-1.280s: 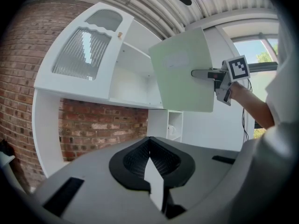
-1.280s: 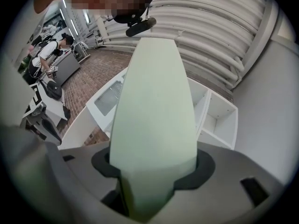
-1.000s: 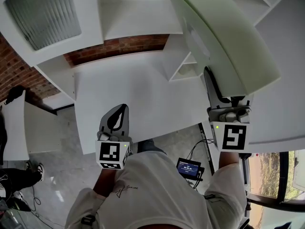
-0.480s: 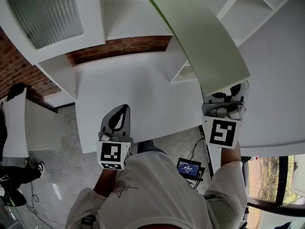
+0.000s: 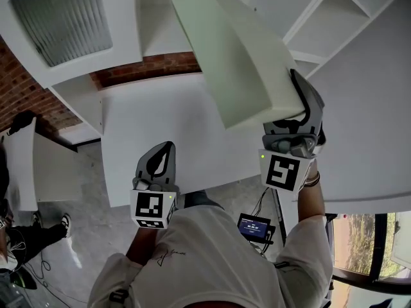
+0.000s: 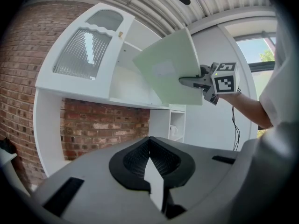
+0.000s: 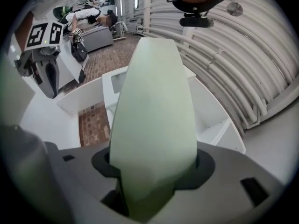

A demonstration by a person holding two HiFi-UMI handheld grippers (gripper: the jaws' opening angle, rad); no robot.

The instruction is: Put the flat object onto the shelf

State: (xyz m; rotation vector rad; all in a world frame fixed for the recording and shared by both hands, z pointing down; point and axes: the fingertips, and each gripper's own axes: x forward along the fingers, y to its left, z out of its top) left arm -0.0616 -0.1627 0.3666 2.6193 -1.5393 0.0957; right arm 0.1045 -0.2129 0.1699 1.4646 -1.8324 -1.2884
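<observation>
1. The right claw point(image 5: 300, 101) is clamped on the near edge of the pale green flat rectangular board point(image 5: 237, 63). It holds the board up in the air, tilted, with the far end reaching toward the open white shelf point(image 6: 133, 101) of the wall unit. The board rests on nothing yet.
2. The left claw point(image 5: 162, 149) hangs low over the white surface point(image 5: 212, 140). Its jaws are together and hold nothing, so it gives the board no support.
3. The grip is the main risk. The board is pinched at one edge only and most of it juts out past the jaws. It could swivel or slide in the pads if swung quickly.
4. The far corner could catch the shelf's front lip or the ribbed-glass cabinet door point(image 5: 61, 15) at the left. A knock there would lever the board out of the grip.
5. The tilt is a risk too. If let go before it lies level and well onto the shelf, the board would likely tip back off and drop to the surface below.
6. The board hides much of the opening from the right gripper view, so judging the entry may be awkward.
</observation>
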